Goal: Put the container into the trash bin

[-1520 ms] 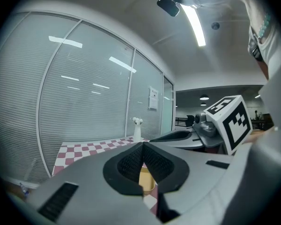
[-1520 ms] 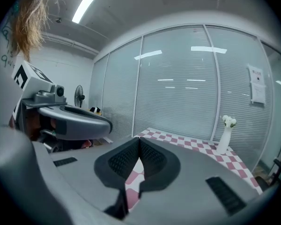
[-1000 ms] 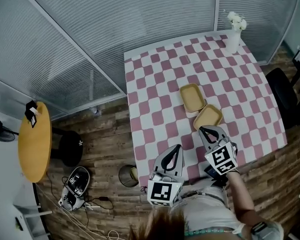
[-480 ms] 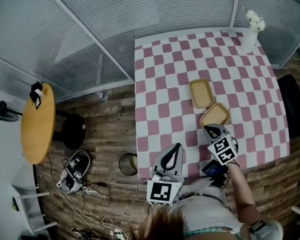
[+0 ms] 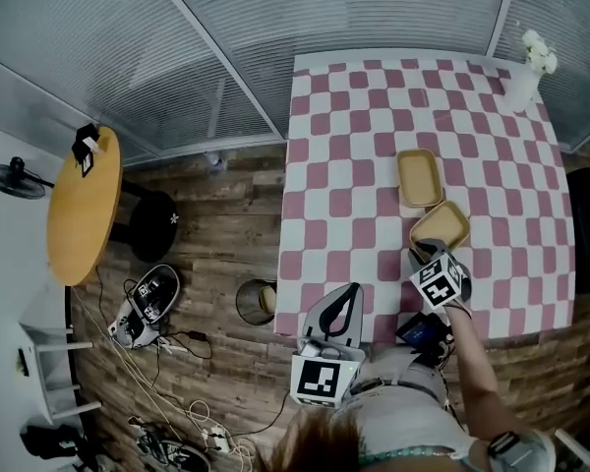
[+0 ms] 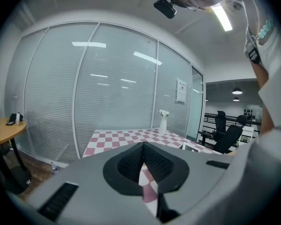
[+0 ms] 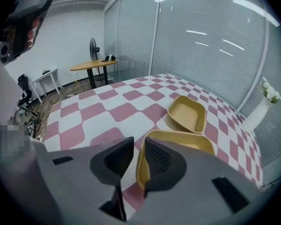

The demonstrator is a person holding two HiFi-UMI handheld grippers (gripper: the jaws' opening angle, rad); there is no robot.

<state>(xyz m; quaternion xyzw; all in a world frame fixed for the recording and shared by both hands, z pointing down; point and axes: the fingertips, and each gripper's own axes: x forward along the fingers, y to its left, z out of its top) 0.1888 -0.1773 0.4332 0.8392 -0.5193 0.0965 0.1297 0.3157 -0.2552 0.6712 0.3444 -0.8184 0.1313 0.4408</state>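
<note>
The nearer container (image 5: 441, 226) sits open side up on the checked table (image 5: 344, 165), near its front edge. A second container (image 5: 420, 178) touches it at about 11 o'clock. A second ago the right tongs (image 5: 425, 251) hovered above with the jaws pressed together. Now they have dropped to the container's near rim and the jaws are opening. In the right gripper view one jaw is inside the container (image 7: 178, 142) and the other outside. The wall stands in the gap, not yet pinched. That looks like the set-up for a grasp, so the carry has not begun.

The left tongs (image 5: 339, 313) hang off the table edge at about 7 o'clock of the container, jaws closed on nothing. The trash bin (image 5: 255, 302) stands on the floor at about 8 o'clock, beside the table's left front corner.
</note>
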